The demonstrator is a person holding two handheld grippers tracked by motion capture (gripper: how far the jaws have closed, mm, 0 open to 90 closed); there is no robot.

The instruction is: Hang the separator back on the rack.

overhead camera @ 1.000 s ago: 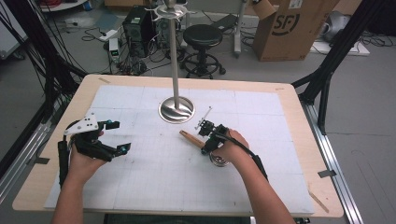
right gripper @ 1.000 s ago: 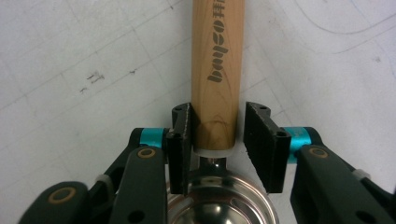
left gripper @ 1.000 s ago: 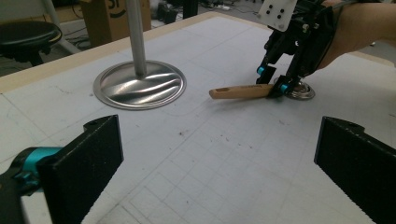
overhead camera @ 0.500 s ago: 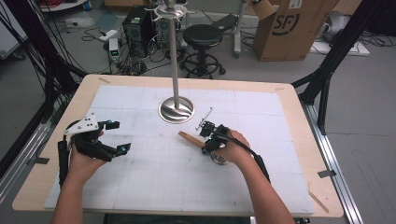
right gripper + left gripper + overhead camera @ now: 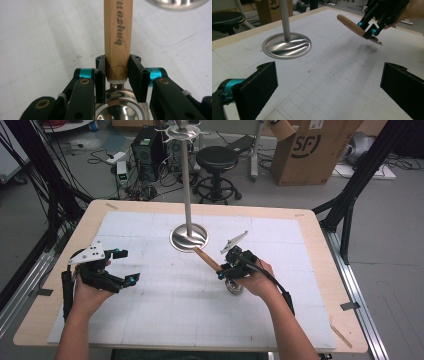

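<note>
above mat, ladle (image 5: 216, 266) handle points toward stand base (image 5: 189, 237).

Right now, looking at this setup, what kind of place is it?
Probably a lab or workshop set up for recording handling tasks. A wooden table with a gridded mat stands inside a black frame, and on the floor behind it are electronics with loose cables, a stool and a cardboard box.

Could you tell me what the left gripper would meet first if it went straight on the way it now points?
Probably nothing close: the left gripper faces bare white mat, with the stand's round base off to its left and the held wooden-handled tool raised further on.
</note>
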